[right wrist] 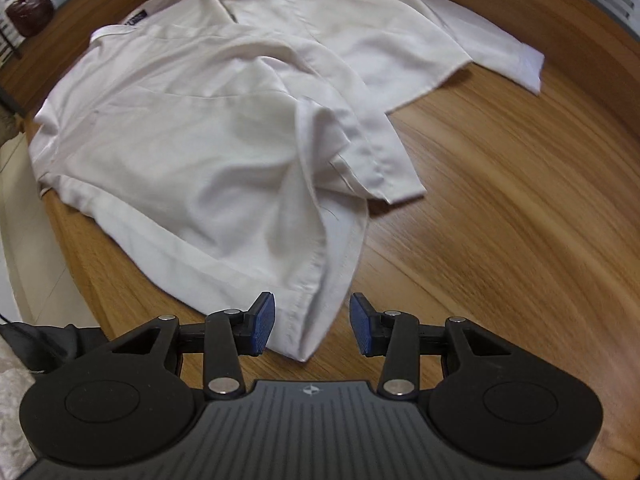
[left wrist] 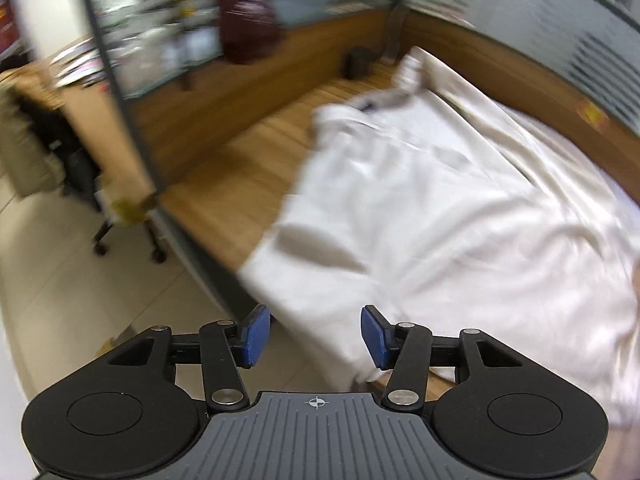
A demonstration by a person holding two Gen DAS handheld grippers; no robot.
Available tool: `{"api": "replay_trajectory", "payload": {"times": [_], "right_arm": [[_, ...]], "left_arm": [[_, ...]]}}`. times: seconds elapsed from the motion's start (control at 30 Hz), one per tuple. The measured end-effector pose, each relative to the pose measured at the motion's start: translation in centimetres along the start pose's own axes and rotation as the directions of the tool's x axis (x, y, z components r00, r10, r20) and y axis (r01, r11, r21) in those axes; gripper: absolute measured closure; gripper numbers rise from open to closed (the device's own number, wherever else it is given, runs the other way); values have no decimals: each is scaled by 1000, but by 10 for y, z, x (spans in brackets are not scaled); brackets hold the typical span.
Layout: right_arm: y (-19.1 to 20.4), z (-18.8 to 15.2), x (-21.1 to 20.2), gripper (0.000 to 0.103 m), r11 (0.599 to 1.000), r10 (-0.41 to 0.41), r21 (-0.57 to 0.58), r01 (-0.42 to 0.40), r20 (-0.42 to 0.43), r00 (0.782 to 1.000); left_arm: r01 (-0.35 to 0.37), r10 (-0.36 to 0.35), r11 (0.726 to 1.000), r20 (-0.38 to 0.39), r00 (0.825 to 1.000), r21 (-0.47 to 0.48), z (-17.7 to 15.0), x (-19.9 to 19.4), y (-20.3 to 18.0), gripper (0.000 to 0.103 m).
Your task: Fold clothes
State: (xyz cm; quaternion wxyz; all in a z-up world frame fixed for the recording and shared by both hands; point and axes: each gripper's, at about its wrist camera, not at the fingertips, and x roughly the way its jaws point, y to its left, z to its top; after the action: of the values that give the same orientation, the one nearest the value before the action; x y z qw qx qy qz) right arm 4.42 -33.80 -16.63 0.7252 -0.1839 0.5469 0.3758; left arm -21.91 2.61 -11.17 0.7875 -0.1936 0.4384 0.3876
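Note:
A white short-sleeved shirt lies partly folded on a wooden table, collar at the far end, one sleeve spread to the right and the other sleeve folded over the body. My right gripper is open, its blue pads either side of the shirt's near hem corner, just above it. In the blurred left wrist view the shirt fills the right side. My left gripper is open and empty at the shirt's near left edge by the table's edge.
A dark red pot stands on a ledge at the far left. An office chair stands on the tiled floor left of the table. A small dark box sits at the table's far end. Bare wood lies right of the shirt.

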Motion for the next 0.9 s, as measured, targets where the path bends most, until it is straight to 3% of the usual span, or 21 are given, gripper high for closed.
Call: {"api": "replay_trajectory", "payload": {"times": [0.27, 0.37, 0.47, 0.57, 0.7, 0.9], "right_arm": [[-14, 9, 20, 58, 990, 92, 106, -92, 6, 996], [-20, 11, 27, 76, 979, 138, 154, -136, -3, 990], [-25, 12, 32, 80, 969, 171, 182, -167, -7, 985], [-24, 9, 30, 96, 969, 179, 175, -175, -4, 984], [-21, 5, 20, 98, 970, 172, 172, -172, 14, 985], [-10, -5, -10, 99, 965, 142, 214, -150, 56, 988]], "left_arm": [[66, -54, 986, -78, 995, 156, -19, 24, -29, 49], [72, -54, 979, -100, 994, 189, -24, 28, -32, 47], [76, -52, 973, -113, 992, 219, -27, 32, -32, 44], [64, -34, 960, -113, 993, 273, -28, 40, -34, 44], [90, -57, 939, -108, 992, 330, -28, 44, -37, 44], [134, -99, 901, -104, 990, 412, -29, 49, -43, 68]]}}
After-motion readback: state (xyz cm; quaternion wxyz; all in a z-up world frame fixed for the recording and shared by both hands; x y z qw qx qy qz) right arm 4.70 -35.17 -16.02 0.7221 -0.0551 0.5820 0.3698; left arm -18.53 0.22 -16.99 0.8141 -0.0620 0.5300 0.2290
